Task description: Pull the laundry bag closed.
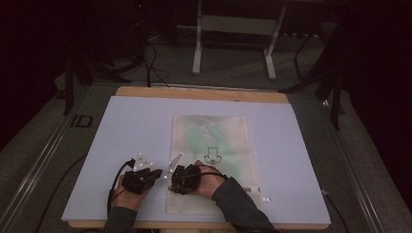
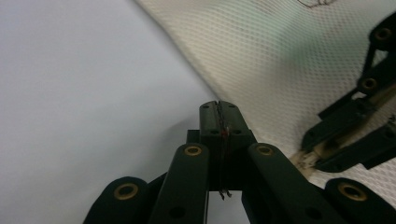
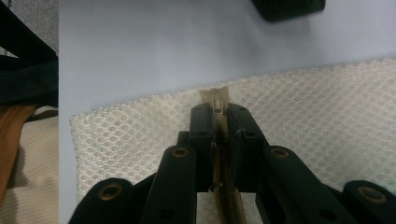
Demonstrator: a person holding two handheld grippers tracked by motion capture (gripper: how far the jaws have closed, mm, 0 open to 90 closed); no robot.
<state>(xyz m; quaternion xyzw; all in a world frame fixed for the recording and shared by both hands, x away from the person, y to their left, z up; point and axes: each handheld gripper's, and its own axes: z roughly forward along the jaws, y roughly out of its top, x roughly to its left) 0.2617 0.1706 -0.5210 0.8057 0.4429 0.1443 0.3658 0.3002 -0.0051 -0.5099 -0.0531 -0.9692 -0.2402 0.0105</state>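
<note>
From my seat I see a pale lilac sheet (image 1: 131,141) covering most of the desk (image 1: 201,92), whose wooden edge shows as a strip along the far side. Beyond it, on the grey carpeted floor (image 1: 233,68), stands a white metal frame (image 1: 235,24) on two legs, with dark cables (image 1: 153,68) trailing across the carpet to its left. A metal rail (image 1: 41,155) runs along the floor on the left of the desk, and the surroundings fade into deep shadow.
</note>
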